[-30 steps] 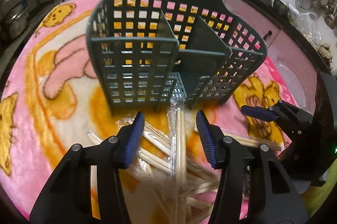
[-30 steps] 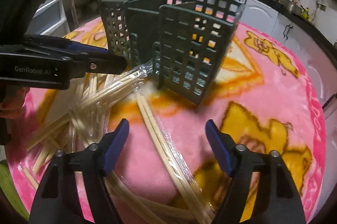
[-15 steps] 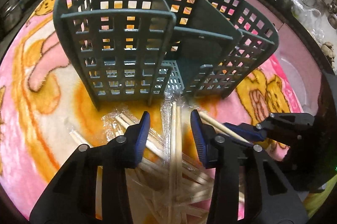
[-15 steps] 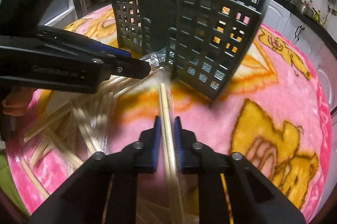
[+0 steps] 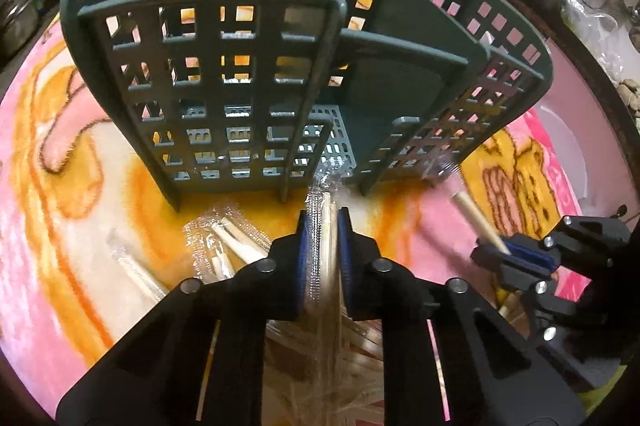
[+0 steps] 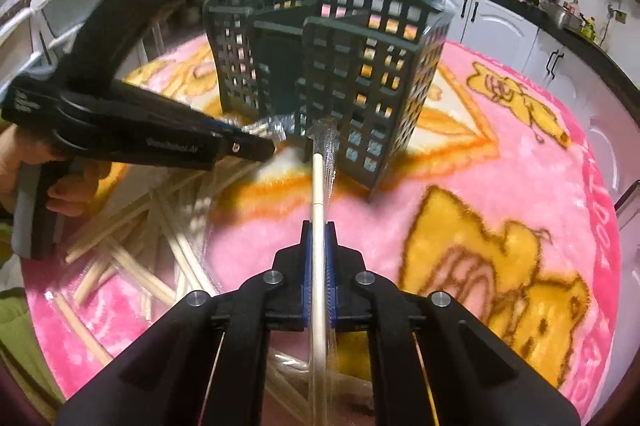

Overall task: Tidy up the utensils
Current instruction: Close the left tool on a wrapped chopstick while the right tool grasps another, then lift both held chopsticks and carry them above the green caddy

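A dark green slotted utensil holder (image 5: 248, 66) stands on the pink blanket, also in the right wrist view (image 6: 344, 66). My left gripper (image 5: 325, 222) is shut on a plastic-wrapped pair of chopsticks (image 5: 326, 238), its wrapper tip touching the holder's base. My right gripper (image 6: 319, 230) is shut on another wrapped pair of chopsticks (image 6: 318, 186) that points at the holder's lower front. The right gripper shows in the left wrist view (image 5: 516, 258), and the left gripper in the right wrist view (image 6: 256, 146).
Several more wrapped chopsticks (image 6: 132, 238) lie scattered on the pink and orange blanket (image 6: 500, 162) left of my right gripper. Kitchen counters and white cabinets (image 6: 512, 22) ring the table. A person's hand (image 6: 60, 186) holds the left gripper's handle.
Both grippers closed: the left from wide open onto a wrapped pair, the right from wide open onto its pair. Both moved closer to the holder and lifted their chopsticks.
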Motion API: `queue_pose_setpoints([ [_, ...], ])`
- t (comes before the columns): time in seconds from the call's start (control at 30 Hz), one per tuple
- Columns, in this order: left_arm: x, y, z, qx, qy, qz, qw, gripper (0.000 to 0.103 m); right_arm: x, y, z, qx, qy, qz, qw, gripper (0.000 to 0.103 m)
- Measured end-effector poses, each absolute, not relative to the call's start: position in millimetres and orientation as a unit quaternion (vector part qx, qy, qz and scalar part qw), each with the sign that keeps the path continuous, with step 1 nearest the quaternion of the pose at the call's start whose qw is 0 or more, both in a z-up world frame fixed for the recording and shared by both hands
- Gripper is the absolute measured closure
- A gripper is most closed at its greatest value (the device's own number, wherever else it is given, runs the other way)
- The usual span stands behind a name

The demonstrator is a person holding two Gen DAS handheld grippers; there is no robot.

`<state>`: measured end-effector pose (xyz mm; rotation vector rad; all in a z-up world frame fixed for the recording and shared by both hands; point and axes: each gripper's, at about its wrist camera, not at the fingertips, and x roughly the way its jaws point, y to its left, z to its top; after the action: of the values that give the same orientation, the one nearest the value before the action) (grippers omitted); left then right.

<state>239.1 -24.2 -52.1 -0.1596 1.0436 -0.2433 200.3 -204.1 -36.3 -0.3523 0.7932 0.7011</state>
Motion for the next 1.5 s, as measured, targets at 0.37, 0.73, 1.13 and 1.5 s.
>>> queue_pose_setpoints([
  [0.37, 212, -19, -4, -0.076, 0.434, -0.13, 0.888, 0.099, 191, -229, 7, -0.125, 0.32, 0.322, 0.882, 0.097],
  [0.73, 191, -4, 53, -0.081, 0.356, -0.12, 0.923, 0.1, 186, -241, 52, -0.074, 0.261, 0.306, 0.913, 0.097],
  [1.13, 182, 6, 91, -0.087, 0.292, -0.108, 0.946, 0.1, 188, -228, 84, -0.012, 0.216, 0.322, 0.922, 0.097],
  [1.5, 188, 11, 129, -0.085, 0.248, -0.106, 0.959, 0.1, 223, -214, 114, 0.051, 0.177, 0.333, 0.925, 0.097],
])
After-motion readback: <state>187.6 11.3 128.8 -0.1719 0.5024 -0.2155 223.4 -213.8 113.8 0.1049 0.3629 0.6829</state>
